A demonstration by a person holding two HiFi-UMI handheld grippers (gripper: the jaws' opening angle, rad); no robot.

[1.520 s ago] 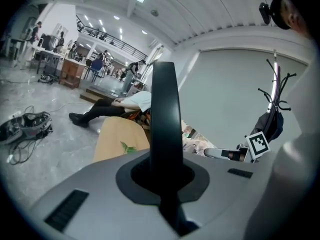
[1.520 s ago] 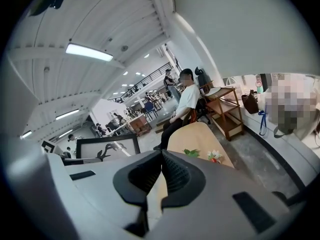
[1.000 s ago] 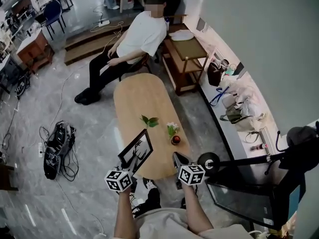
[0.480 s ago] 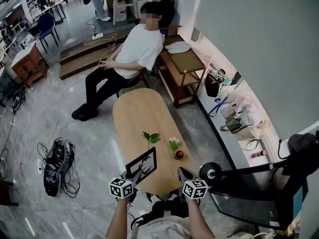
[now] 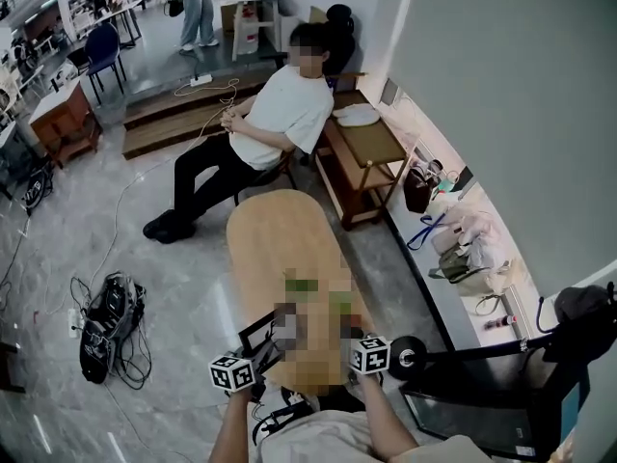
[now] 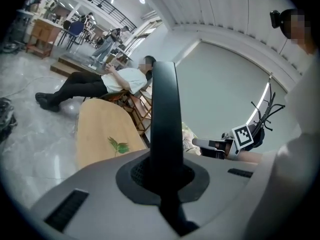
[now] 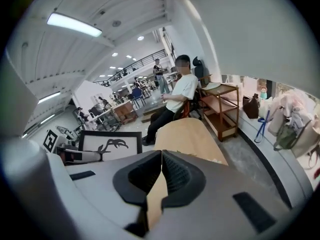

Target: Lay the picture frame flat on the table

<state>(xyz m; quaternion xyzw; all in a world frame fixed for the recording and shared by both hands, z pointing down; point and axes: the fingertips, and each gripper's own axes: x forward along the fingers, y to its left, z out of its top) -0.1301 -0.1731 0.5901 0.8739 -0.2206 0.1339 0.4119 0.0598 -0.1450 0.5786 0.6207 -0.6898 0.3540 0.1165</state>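
- The left gripper [image 6: 164, 176] has come lower and closer to the near end of the oval wooden surface [image 5: 280, 239] over the last second. It brings the picture frame [image 7: 108, 147] down with it.
- Its jaws are clamped narrow on the frame's black edge, which rises as a dark bar between them in the left gripper view.
- The frame is not flat yet. From the right gripper view it stands nearly upright, with the dark silhouette print facing that camera. Its bottom edge is hidden, so I can't tell whether it touches the surface.
- My read is that this is the lowering stage, and the frame now has to be tipped over onto its back.
- The right gripper [image 7: 161, 171] has swung across beside the frame. Its jaws are pressed together with nothing between them, so it lends no support.
- In the way, a green leaf sprig [image 6: 118, 145] lies on the surface just beyond the frame, so the frame could land on it if it tips forward.
- A mosaic patch hides the near end of the surface in the head view, so anything else there can't be made out.
- Further off, a seated person [image 5: 280, 114] is at the far end, a wooden trolley [image 5: 362, 152] stands alongside, and a cable bundle [image 5: 106, 312] lies on the floor.
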